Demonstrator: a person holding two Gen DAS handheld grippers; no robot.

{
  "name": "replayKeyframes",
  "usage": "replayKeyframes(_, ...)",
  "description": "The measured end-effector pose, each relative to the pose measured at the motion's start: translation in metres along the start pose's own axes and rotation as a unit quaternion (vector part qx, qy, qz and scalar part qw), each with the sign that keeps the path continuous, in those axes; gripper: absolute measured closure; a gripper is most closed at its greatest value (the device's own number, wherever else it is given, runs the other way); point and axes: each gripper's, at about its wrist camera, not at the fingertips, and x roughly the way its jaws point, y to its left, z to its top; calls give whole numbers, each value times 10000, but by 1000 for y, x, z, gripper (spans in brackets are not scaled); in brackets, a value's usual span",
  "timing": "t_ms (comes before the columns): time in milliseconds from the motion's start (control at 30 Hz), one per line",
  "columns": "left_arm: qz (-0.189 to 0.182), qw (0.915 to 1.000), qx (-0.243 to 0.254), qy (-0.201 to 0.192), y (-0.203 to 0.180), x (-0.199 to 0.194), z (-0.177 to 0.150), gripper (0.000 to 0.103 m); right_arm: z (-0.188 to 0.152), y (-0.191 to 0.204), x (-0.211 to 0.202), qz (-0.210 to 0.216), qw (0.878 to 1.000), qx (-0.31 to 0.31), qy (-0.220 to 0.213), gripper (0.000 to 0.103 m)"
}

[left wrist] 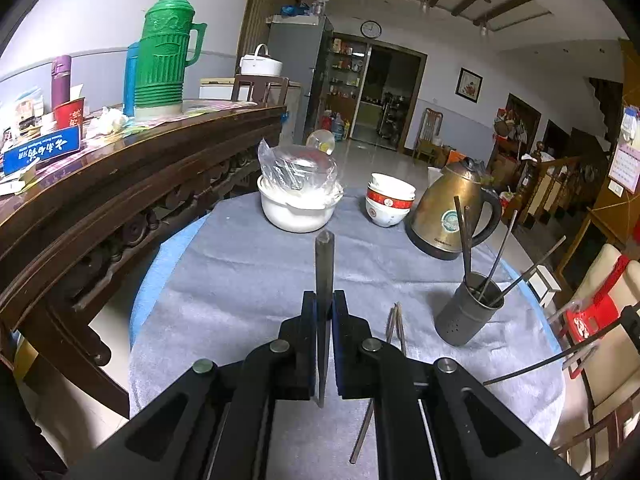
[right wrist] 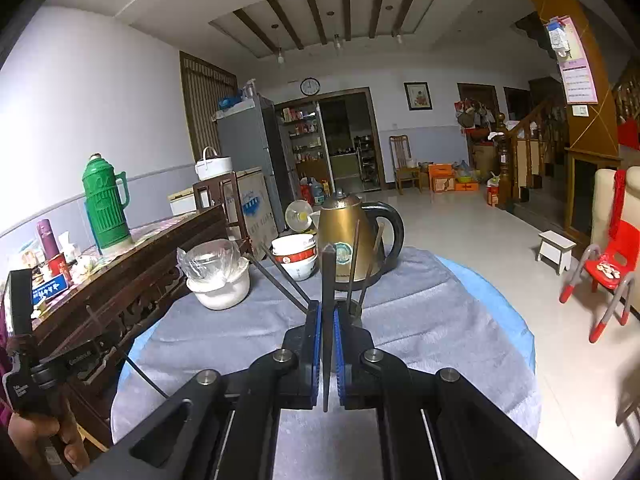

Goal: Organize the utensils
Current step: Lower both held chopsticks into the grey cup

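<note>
Two hand-held grippers each clamped a dark chopstick above a round table covered in grey cloth [left wrist: 240, 280].

The left gripper [left wrist: 324, 308] had its fingers closed on a long dark metal chopstick [left wrist: 324, 264] that stood upright between them; the right gripper [right wrist: 328, 320] gripped a second dark chopstick [right wrist: 328, 280] the same way. A grey perforated metal utensil cup [left wrist: 466, 312] stood on the cloth near a brass-coloured electric kettle [left wrist: 444, 208], with several chopsticks leaning in it. Two more thin chopsticks [left wrist: 396, 320] lay on the cloth just beside the left gripper. A white lidded pot [left wrist: 296, 208] and stacked red-and-white bowls [left wrist: 388, 200] stood further back.
</note>
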Motion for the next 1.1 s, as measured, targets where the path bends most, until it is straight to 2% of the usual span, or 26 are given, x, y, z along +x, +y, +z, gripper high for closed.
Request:
replayKeyframes(167, -188, 9998, -79, 81, -2, 2, 4, 96, 6, -1, 0, 31, 10000, 48, -55, 96)
replayKeyframes(367, -985, 9941, -445, -37, -5, -5, 27, 96, 24, -3, -3, 60, 9996, 54, -266, 96)
replayKeyframes(500, -1500, 9868, -545, -259, -22, -13, 51, 96, 44, -7, -3, 77, 9987, 77, -493, 96)
replayKeyframes(633, -1854, 9798, -548, -509, -47, -16, 75, 96, 65, -9, 8, 54, 9979, 46, -647, 96)
replayKeyframes(733, -1990, 9766, -394, -709, -74, -12, 86, 96, 73, -11, 23, 39, 9978, 21, -667, 96)
replayKeyframes(900, -2044, 9761, -8, -738, -120, 10, 92, 96, 77, -17, 53, -3, 9983, 32, -576, 96)
replayKeyframes(1100, -1976, 9786, 275, -500, -149, 42, 86, 96, 75, -22, 86, -45, 9994, -46, -328, 96)
